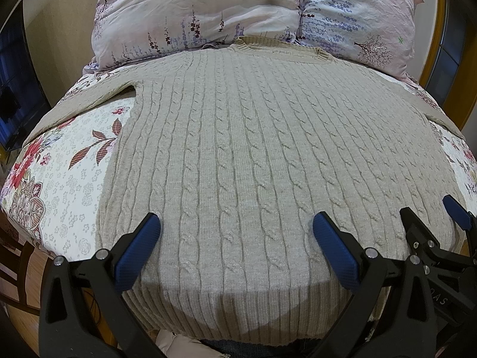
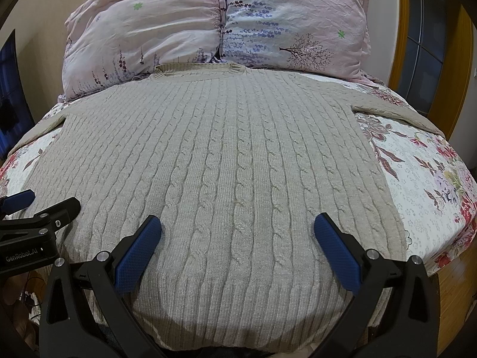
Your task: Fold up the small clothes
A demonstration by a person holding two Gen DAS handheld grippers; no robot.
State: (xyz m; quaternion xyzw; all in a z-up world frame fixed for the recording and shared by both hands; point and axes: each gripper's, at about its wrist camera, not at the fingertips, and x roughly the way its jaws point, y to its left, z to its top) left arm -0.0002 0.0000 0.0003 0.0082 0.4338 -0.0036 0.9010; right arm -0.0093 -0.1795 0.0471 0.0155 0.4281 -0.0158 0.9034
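Where the beige cable-knit sweater [image 1: 238, 149] lies flat on the bed, its collar reaches up to the pillows and its ribbed hem hangs at the near edge, partly covered by both tools' black frames. Both sleeves run outward and are cut off by the fisheye rim, so their cuffs cannot be seen. In the left wrist view the left gripper [image 1: 237, 226] hovers over the lower part of the sweater with its blue-padded fingers [image 1: 140, 244] spread wide, holding nothing; whether the pads touch the knit is hard to tell. The right gripper [image 2: 238, 226] is likewise spread wide and empty above the hem area, just beside the other one, whose tips enter at the edge of each view. Beneath the sweater, a floral bedspread [image 2: 429, 197] with red and purple blossoms shows on either side. Two pale lilac pillows [image 2: 214, 29] with a tree and flower print stand against the beige wall. Wooden flooring [image 2: 453, 271] appears past the bed corner, and a yellow-framed door or window [image 2: 429, 44] sits at far right. Something dark under the hem is unclear.
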